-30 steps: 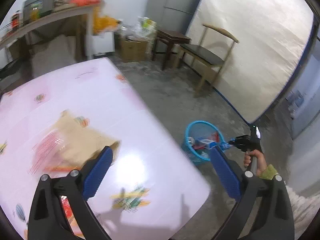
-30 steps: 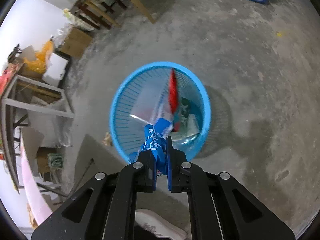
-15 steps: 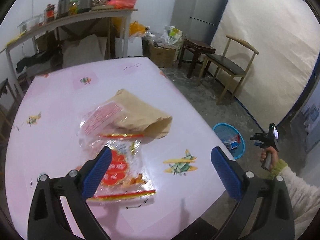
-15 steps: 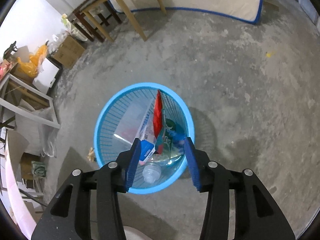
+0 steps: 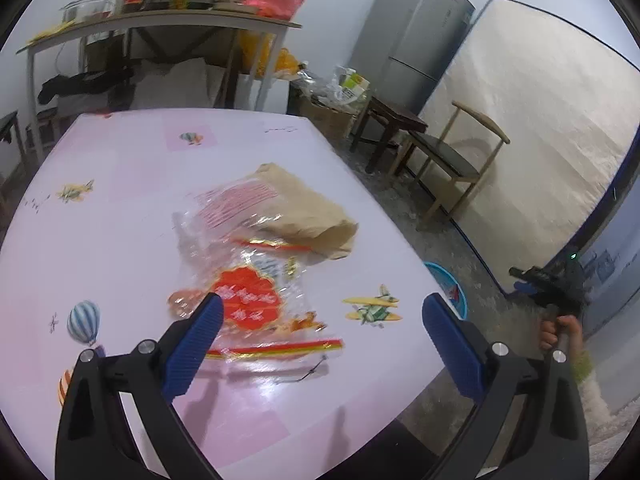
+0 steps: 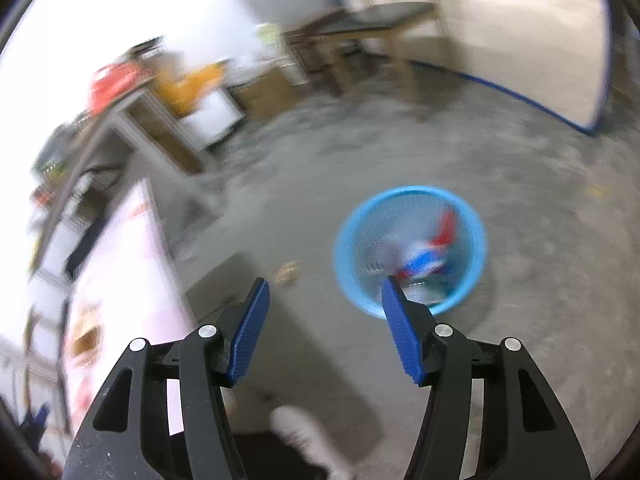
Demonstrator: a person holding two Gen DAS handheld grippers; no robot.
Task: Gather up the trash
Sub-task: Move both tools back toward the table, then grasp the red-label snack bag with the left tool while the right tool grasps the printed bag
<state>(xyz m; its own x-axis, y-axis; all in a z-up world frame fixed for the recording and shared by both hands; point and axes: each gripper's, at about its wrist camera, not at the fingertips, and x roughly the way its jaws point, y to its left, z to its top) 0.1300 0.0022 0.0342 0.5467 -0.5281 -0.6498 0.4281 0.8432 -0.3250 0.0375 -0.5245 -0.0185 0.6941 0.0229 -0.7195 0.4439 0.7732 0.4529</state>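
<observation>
- Room: bare concrete floor [image 6: 520, 128], pink counter [image 5: 132, 168] with cartoon prints, chair [image 5: 452, 160] and fridge [image 5: 408, 40] behind, mattress [image 5: 540, 140] leaning on the wall.
- Trash on the counter: clear plastic wrapper [image 5: 248, 280] with a red label, lying flat; brown paper bag [image 5: 304, 208] touching its far edge, partly overlapped by it.
- Bin: blue basket [image 6: 412, 248] on the floor, well apart from the counter, already holding scraps.
- Left hand-held gripper [image 5: 320, 344]: spread wide, empty, low over the wrapper's near end.
- Right hand-held gripper [image 6: 324, 332]: spread, empty, above the floor beside the basket; its view is blurred.
- Risk: thin film may slide on the glossy counter and slip from the pinch.
- Risk: a grip catching both wrapper and bag may drop one on the way.
- Risk: light pieces may miss the basket if released from a distance.
</observation>
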